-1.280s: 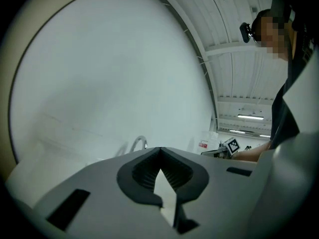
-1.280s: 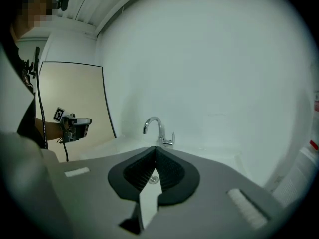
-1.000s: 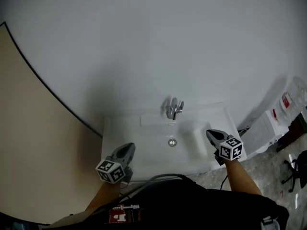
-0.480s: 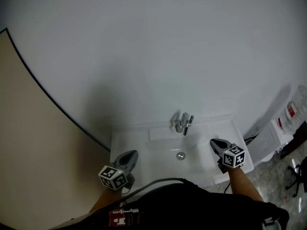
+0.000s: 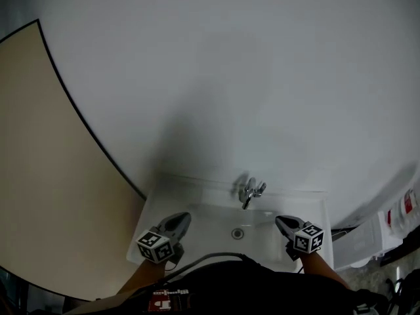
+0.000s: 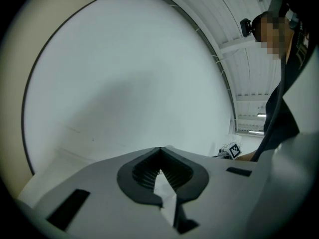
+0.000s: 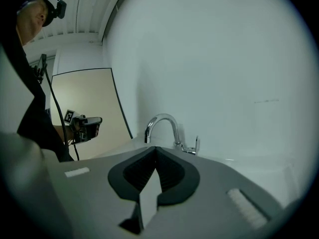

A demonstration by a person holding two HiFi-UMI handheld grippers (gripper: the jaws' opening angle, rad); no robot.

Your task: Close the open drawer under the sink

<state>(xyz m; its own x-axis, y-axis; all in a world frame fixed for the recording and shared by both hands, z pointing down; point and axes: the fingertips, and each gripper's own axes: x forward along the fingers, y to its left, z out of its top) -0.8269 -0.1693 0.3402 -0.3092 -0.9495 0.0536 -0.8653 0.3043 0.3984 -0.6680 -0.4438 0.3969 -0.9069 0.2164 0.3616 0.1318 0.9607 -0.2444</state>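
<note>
1. The drawer itself: can't see it in any view. It'd be under the sink (image 5: 190, 190), and from the head view that spot is covered by the sink's top and the person's dark top (image 5: 256, 277). So there's no telling whether it sticks out or sits flush.
2. The sink is white, set against a plain white wall, with a chrome faucet (image 5: 249, 191) at the back and the drain (image 5: 237, 233) in the middle of the basin.
3. The left gripper (image 5: 181, 218) hangs over the sink's front left corner. Its jaws are clenched together with nothing in them, pointing roughly level at the wall.
4. The right gripper (image 5: 280, 220) hangs over the front right part of the sink. Its jaws are also pressed together and empty, tipped a bit downward, with the faucet just ahead in its own view.
5. Step in hand, my guess: the person is standing right up at the sink with both tongs above the rim. That fits lining up before the drawer gets pushed in, and equally fits standing there with it already home.
6. Next move: honestly it depends on where the drawer front sits relative to the sink's front edge, and that's hidden here.
7. Further out: a beige panel (image 5: 46, 176) on the left.
</note>
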